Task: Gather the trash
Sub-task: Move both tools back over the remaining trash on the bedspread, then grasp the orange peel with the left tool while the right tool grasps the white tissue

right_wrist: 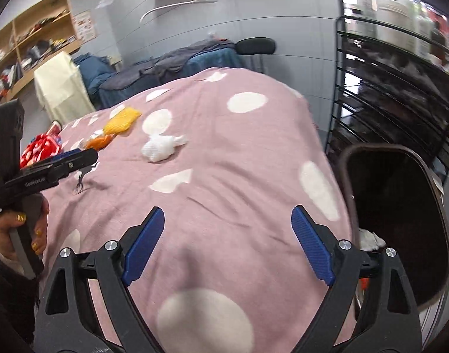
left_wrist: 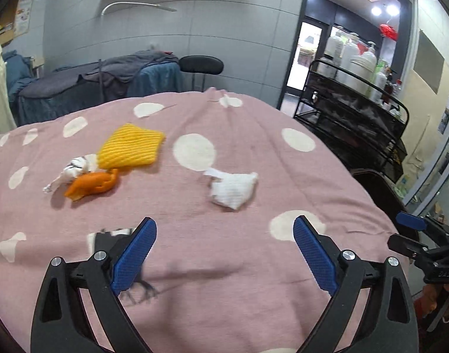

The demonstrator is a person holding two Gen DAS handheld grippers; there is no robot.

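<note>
Both claws stand wide and empty over the pink spotted bed (left_wrist: 239, 135). The white crumpled tissue (left_wrist: 233, 188) lies ahead of the left claw (left_wrist: 224, 256), a touch toward its right finger, its long axis running roughly across the gap. From the right claw (right_wrist: 227, 244) the same wad (right_wrist: 162, 147) sits farther up and to the left, so I judge the left claw nearer; the dark bin (right_wrist: 401, 206) waits at the bed's right edge.

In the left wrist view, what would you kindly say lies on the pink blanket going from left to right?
Clear wrapper → orange scrap → yellow foam net → white tissue.
</note>
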